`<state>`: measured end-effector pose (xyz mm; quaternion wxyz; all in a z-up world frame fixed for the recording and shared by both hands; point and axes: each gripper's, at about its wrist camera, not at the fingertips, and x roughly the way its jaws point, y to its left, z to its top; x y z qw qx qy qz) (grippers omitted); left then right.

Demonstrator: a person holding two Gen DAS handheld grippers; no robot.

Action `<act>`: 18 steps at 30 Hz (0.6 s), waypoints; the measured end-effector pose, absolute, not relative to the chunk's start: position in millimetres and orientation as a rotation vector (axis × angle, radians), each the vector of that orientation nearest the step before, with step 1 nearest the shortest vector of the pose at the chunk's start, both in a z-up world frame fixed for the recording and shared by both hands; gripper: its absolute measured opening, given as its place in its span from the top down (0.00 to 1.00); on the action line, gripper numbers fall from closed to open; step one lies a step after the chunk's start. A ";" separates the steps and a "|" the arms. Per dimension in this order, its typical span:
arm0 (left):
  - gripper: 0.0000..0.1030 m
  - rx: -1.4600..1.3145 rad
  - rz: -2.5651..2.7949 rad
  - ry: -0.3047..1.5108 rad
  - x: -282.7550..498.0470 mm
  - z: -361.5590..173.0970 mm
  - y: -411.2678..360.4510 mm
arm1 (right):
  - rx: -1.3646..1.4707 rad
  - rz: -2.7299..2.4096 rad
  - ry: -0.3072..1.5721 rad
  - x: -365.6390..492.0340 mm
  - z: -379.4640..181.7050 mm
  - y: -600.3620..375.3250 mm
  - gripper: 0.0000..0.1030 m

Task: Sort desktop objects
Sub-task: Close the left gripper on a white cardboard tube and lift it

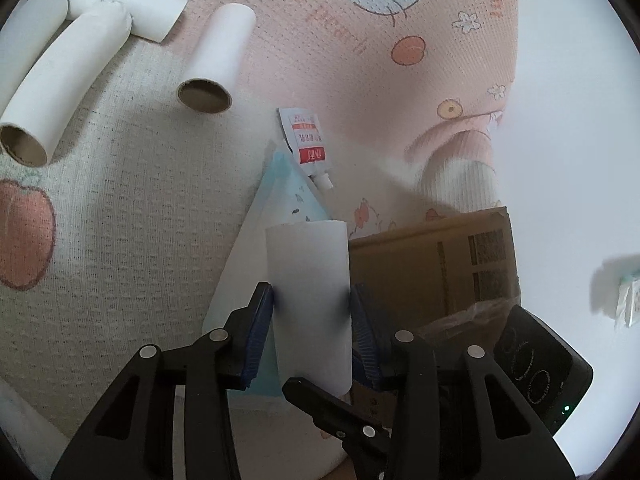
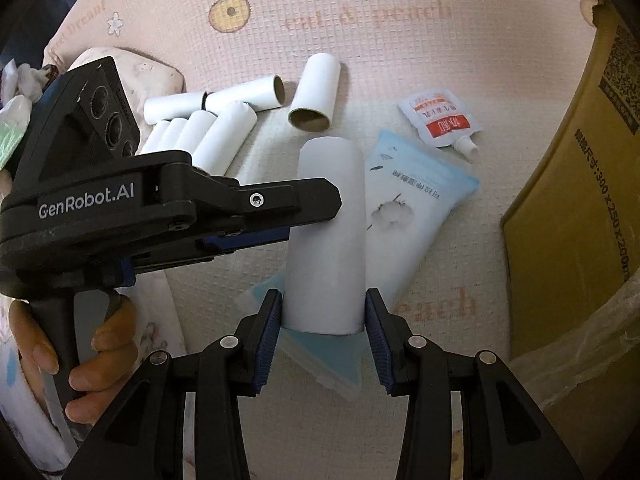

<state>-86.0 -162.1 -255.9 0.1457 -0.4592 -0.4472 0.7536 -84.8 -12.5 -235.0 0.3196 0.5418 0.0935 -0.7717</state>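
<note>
While you're mid-handover on the white paper tube (image 1: 308,300), the left wrist view has your left tongs (image 1: 311,300) about half open around it, one pad on each side; the near pad looks to touch, and I can't tell if the far one presses, so treat that grip as unconfirmed. Tube stands roughly upright over a pale blue pouch (image 1: 280,196) on the peach-print mat (image 1: 120,240). Red-and-white sachet (image 1: 305,142) lies just beyond the pouch, cardboard box (image 1: 440,264) to the right. Sorted-looking tubes (image 1: 68,76) sit far left, one loose tube (image 1: 218,60) apart from them.

Right wrist view: your right tongs (image 2: 324,310) straddle the tube's near end (image 2: 328,232), moderately open, left pad against the wall, right pad just beside it with a sliver of gap. I'd call it cradled, not clamped. Left tongs (image 2: 280,216) cross in from the left higher up the same tube; your hand (image 2: 76,360) is on that handle. Tube pile (image 2: 204,124) sits up-left.

Next move, my guess: commit one grip, free the other, then carry the tube to the pile.
</note>
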 end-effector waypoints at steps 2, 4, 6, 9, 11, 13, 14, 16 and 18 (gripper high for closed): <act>0.57 -1.342 2.164 -1.263 -83.6 -254.7 -158.7 | 1.429 -2.025 0.255 -84.4 -234.8 -12.9 0.62; 0.57 -1.355 2.167 -1.249 -82.8 -254.0 -157.3 | 1.447 -2.013 0.263 -85.2 -236.5 -13.2 0.62; 0.57 -1.371 2.139 -1.259 -82.2 -256.8 -157.1 | 1.462 -2.004 0.243 -85.7 -237.7 -12.1 0.62; 0.56 -1.392 2.081 -1.294 -82.4 -263.0 -155.0 | 1.484 -1.999 0.222 -88.2 -241.1 -9.6 0.62; 0.54 -1.403 2.064 -1.328 -81.9 -266.5 -155.0 | 1.495 -1.991 0.200 -89.4 -242.6 -8.5 0.62; 0.54 -1.411 2.070 -1.338 -80.7 -266.1 -155.1 | 1.477 -1.990 0.195 -87.5 -240.1 -8.2 0.62; 0.54 -1.412 2.080 -1.339 -79.5 -264.4 -154.6 | 1.459 -1.992 0.206 -85.4 -237.8 -8.9 0.62; 0.54 -1.392 2.119 -1.322 -75.5 -256.8 -153.5 | 1.438 -1.997 0.246 -82.3 -234.7 -11.8 0.62; 0.54 -1.374 2.149 -1.306 -70.6 -247.2 -152.0 | 1.420 -1.998 0.253 -80.9 -229.7 -12.3 0.62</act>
